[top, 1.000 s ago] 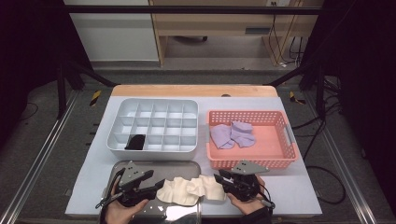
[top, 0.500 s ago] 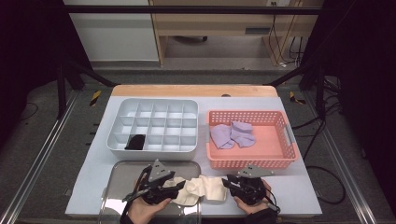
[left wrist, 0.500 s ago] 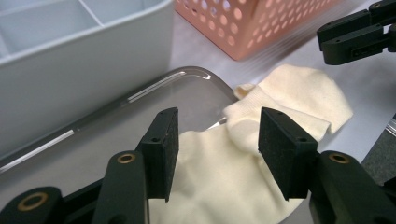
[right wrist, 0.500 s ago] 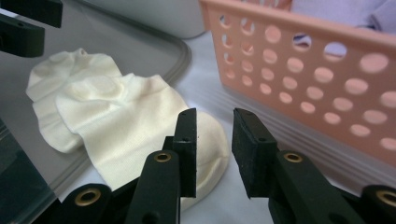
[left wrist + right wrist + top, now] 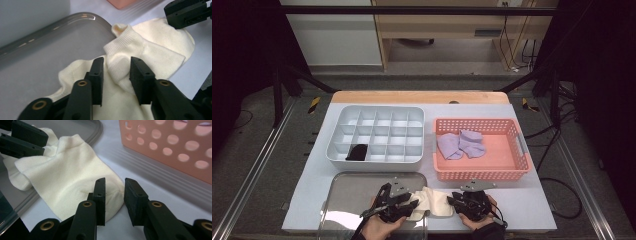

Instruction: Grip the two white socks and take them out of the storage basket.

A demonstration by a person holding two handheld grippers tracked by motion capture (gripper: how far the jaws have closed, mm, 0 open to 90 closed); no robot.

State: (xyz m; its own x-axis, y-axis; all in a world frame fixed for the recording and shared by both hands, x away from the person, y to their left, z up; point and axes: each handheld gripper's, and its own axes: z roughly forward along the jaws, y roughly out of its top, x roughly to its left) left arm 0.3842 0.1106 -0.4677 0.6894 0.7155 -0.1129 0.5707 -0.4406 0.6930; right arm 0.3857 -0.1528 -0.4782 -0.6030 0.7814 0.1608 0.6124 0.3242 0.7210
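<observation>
1. High view: a cream sock (image 5: 428, 201) lies at the near edge of the surface (image 5: 532, 200), half on the metal tray (image 5: 347, 195) and half over the tray's right rim, between the left gripper (image 5: 404, 202) and the right gripper (image 5: 456, 201).
2. Left gripper view: the left gripper (image 5: 116, 71) has its jaws partly open around the ribbed cuff fold of the sock (image 5: 140, 50). They have just been closing, with cloth between them. Whether the pads press is unclear.
3. Right gripper view: the right gripper (image 5: 113, 192) stands partly open at the sock's toe end (image 5: 75, 177). One pad is over the cloth, the other over bare surface.
4. The pink basket (image 5: 512, 170), holding purple socks (image 5: 460, 144), stands just beyond the right gripper. The compartment box (image 5: 377, 132) stands just behind the tray, with a dark item (image 5: 357, 152) in a front cell.
5. Bare surface lies right of the right gripper.
</observation>
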